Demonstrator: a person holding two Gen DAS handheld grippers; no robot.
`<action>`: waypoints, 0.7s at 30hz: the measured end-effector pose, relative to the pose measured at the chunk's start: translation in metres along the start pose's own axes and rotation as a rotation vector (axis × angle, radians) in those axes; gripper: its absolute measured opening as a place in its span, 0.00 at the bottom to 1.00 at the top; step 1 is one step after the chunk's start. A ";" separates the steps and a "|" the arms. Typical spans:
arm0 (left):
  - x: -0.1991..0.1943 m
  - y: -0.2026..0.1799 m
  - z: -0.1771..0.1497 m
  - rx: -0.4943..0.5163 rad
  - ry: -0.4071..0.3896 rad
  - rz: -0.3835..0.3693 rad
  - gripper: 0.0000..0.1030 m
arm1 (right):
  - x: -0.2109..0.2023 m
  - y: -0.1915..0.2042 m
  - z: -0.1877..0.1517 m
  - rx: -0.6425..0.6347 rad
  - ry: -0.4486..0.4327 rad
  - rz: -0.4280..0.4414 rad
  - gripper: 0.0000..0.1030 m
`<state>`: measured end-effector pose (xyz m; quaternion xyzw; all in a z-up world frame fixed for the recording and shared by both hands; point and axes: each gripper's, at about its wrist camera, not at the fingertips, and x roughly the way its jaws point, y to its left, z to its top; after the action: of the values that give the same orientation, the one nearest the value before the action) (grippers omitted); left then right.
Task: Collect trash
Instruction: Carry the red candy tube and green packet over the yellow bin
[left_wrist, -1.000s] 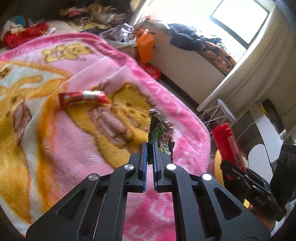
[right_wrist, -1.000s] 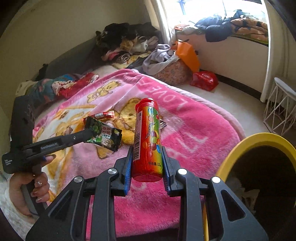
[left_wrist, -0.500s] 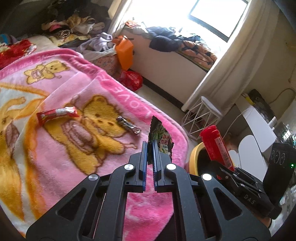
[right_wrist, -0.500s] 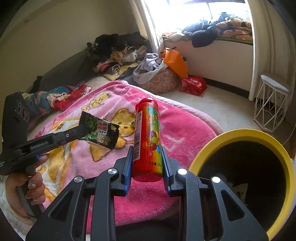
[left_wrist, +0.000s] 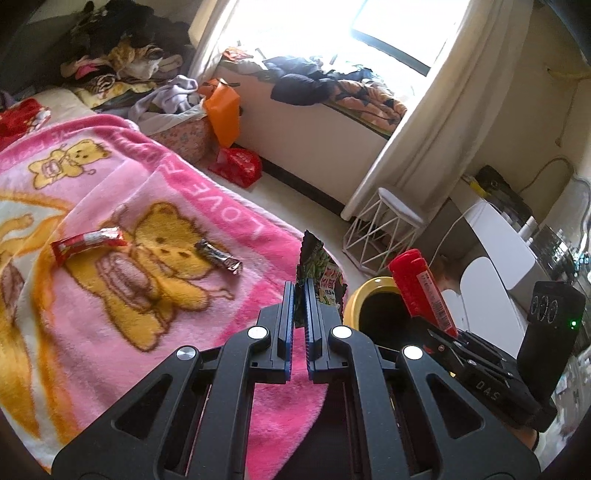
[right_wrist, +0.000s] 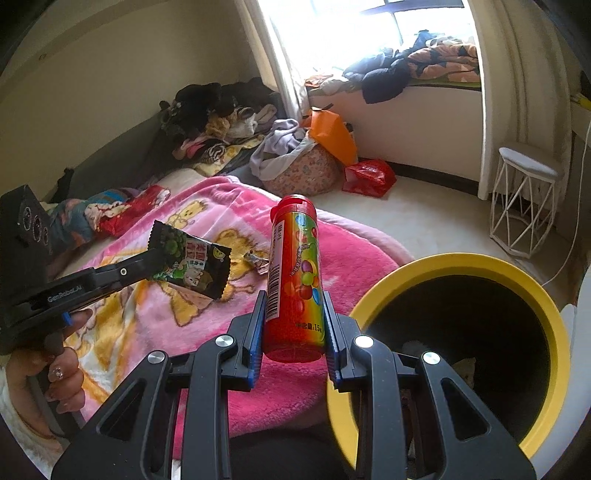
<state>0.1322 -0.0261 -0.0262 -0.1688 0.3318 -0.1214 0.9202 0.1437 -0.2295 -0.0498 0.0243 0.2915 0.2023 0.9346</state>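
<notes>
My left gripper (left_wrist: 300, 291) is shut on a dark green snack wrapper (left_wrist: 319, 273), held up over the blanket's edge; the same wrapper (right_wrist: 190, 264) shows in the right wrist view at the tip of that gripper (right_wrist: 157, 258). My right gripper (right_wrist: 294, 306) is shut on an upright red candy tube (right_wrist: 295, 273) with a colourful label; the tube (left_wrist: 421, 291) also shows at right in the left wrist view. A yellow-rimmed bin (right_wrist: 480, 266) with a dark inside stands just right of the tube, and its rim (left_wrist: 360, 297) peeks out beside the wrapper.
On the pink bear blanket (left_wrist: 110, 314) lie a red wrapper (left_wrist: 86, 242) and a small dark foil wrapper (left_wrist: 218, 255). A white wire stool (left_wrist: 384, 229) stands on the floor near the curtain. Clothes, an orange bag (left_wrist: 223, 107) and a red bag (left_wrist: 238, 166) sit by the window ledge.
Both grippers have swung right and risen, away from the blanket's middle toward the yellow bin, which now fills more of the right view. Each keeps its grip.
</notes>
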 end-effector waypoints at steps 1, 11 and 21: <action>0.000 -0.003 0.000 0.004 -0.001 -0.005 0.03 | -0.002 -0.001 0.000 0.001 -0.003 -0.003 0.25; 0.004 -0.025 -0.001 0.042 0.001 -0.037 0.03 | -0.016 -0.016 -0.004 0.024 -0.026 -0.036 0.25; 0.010 -0.046 -0.005 0.078 0.013 -0.065 0.03 | -0.029 -0.032 -0.005 0.055 -0.051 -0.065 0.25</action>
<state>0.1317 -0.0722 -0.0174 -0.1425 0.3272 -0.1654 0.9194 0.1307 -0.2701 -0.0440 0.0457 0.2736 0.1631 0.9468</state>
